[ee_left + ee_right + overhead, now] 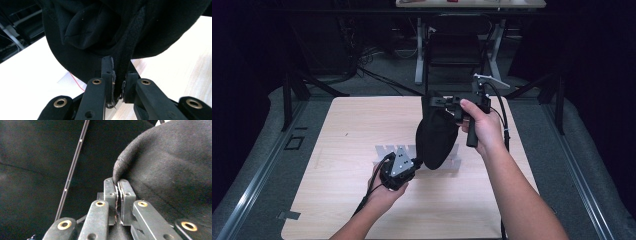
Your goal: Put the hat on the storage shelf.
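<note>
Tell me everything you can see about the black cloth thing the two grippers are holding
The black cloth looks like soft knit fabric, plain and dark, with a thicker seamed edge and loose folds. It hangs bunched in a rounded, pouch-like shape above the wooden table. The right gripper is shut on a fold at its top and holds it up; the left gripper is shut on its seamed edge near the bottom. What garment it is cannot be told.

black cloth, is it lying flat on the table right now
No: in the high view the black cloth hangs in the air from the raised right gripper, with only its lower end down by the left gripper.
</note>
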`<act>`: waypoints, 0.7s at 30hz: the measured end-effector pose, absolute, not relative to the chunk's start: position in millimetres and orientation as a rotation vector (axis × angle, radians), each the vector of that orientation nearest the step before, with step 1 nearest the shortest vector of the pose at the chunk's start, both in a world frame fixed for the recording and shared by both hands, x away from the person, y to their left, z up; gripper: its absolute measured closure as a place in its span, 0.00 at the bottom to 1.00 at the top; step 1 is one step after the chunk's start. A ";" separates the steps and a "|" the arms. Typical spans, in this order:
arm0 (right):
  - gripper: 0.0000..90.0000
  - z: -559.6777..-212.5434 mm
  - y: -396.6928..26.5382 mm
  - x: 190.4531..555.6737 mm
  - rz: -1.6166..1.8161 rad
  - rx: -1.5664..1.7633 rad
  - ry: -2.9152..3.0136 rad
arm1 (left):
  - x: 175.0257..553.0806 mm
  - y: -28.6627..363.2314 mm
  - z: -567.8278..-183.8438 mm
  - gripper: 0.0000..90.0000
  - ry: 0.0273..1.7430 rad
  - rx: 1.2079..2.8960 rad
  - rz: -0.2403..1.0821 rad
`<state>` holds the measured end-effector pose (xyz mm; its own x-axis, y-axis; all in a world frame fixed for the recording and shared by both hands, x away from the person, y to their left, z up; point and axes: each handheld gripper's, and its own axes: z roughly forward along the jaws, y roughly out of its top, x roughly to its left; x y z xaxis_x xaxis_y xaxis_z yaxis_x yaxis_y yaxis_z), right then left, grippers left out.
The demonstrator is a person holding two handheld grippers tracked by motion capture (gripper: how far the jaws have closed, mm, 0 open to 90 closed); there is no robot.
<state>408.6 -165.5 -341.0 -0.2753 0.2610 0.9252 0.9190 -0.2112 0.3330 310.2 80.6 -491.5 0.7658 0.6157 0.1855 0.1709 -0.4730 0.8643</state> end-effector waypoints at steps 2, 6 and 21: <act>0.96 -340.8 -164.1 408.6 -1.529 -1.412 -1.488 | 309.0 80.0 -492.6 0.93 0.578 2.028 0.627; 0.93 -339.1 -164.3 407.9 -1.553 -1.397 -1.463 | 308.0 81.4 -494.3 0.94 0.571 2.016 0.649; 0.92 -332.3 -186.0 400.9 -1.594 -1.402 -1.472 | 308.7 91.6 -502.1 0.94 0.601 1.922 0.651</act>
<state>400.9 -186.0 -332.3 -0.3038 0.2444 0.9208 0.8985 -0.2478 0.3622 308.7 91.6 -502.1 0.7336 0.6548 0.1819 0.1287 -0.3966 0.9089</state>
